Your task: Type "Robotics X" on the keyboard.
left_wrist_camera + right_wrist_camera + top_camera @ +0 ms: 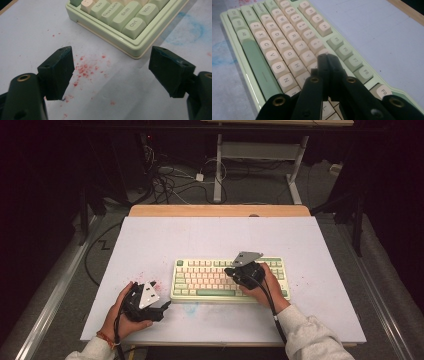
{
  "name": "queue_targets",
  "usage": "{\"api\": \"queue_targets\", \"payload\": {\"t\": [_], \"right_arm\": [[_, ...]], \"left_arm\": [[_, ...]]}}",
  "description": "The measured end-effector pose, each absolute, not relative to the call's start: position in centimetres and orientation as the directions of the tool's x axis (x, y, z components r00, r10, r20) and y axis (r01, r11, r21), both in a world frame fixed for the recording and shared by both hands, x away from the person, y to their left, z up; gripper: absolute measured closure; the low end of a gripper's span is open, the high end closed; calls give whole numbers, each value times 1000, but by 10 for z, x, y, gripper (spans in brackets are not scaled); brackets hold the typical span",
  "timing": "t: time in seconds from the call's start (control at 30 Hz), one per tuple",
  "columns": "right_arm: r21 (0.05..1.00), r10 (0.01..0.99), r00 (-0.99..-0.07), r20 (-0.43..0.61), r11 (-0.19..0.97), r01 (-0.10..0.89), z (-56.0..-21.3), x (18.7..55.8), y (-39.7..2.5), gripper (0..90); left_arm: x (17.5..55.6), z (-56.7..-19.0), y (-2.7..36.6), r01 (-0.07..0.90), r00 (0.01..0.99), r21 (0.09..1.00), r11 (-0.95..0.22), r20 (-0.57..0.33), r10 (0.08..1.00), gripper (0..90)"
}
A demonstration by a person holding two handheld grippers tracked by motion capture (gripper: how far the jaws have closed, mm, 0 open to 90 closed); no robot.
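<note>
Pressing a key on the green keyboard, which sits centre-front on the white table.

The right gripper, jaws pressed together, hovers over the U–I keys; come straight down on one cap only. The left gripper, spread, rests beside the keyboard's near-left corner; open table lies behind.

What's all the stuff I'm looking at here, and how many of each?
Keyboard: one, pale green case with cream and green keys, middle of the table, near the front edge.
Table: one, white top with a wooden strip along the far edge.
Red specks: a scatter, on the table left of the keyboard.
Blue smudge: one, on the table by the keyboard's front edge.
Cables: a tangle, black and white, on the floor behind the table.
Left gripper: one, black, jaws open, over the red specks.
Right gripper: one, black, jaws closed, over the keys.
</note>
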State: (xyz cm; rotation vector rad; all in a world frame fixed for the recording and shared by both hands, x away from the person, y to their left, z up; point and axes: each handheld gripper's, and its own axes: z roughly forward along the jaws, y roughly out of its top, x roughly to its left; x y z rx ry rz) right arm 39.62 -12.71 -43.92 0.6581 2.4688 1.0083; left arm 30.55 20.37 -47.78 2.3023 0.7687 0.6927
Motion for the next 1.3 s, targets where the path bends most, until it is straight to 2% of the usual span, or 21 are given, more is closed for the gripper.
{"api": "queue_targets", "payload": {"t": [0.4,0.6,1.0,1.3], "right_arm": [[763,561,-808,-179,597,246,-431,390,-132,858],[779,565,-804,-183,583,233,-426,386,-136,800],[797,572,-791,-216,571,196,-420,378,-145,581],[822,616,-754,-228,536,190,-420,376,-158,355]], "left_arm": [[306,-478,204,351,696,676,-649,275,663,195],[306,-478,204,351,694,674,-650,280,664,195],[305,-478,204,353,691,677,-646,277,667,195],[305,-477,205,352,688,673,-650,285,667,195]]}}
